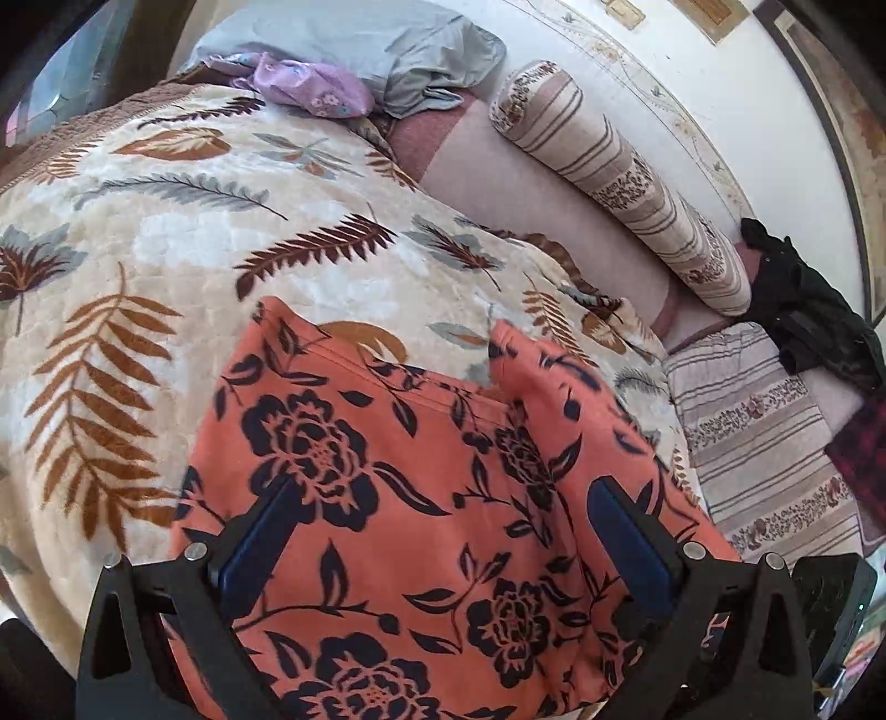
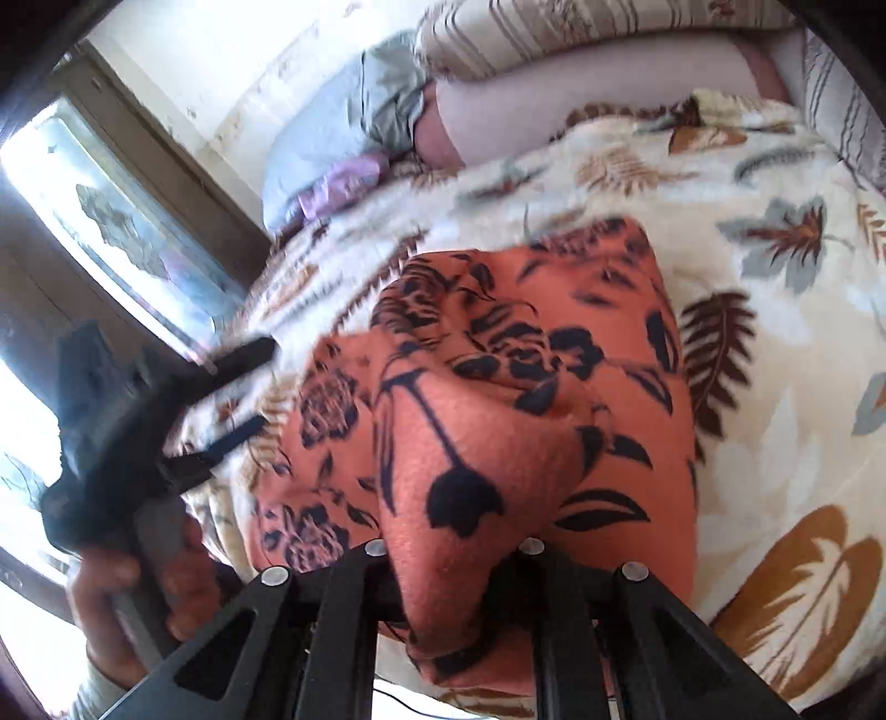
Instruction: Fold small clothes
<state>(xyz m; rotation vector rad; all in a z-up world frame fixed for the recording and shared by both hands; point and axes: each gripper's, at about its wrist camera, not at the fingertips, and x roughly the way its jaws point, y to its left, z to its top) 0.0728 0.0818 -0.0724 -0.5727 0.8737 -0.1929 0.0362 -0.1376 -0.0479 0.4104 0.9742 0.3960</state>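
Orange floral garment (image 1: 421, 498) on leaf-print blanket (image 1: 138, 277): left gripper (image 1: 443, 531) spread wide above it; right gripper (image 2: 451, 559) pinching a bunched fold.

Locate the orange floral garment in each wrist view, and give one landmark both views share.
Left wrist view: the orange floral garment fills the lower centre, spread on the leaf-print blanket, under the open left gripper.
Right wrist view: the garment fills the centre, one bunched fold rising into the right gripper, which is shut on it.
Shared landmark: the grey pillow at the far end of the bed.
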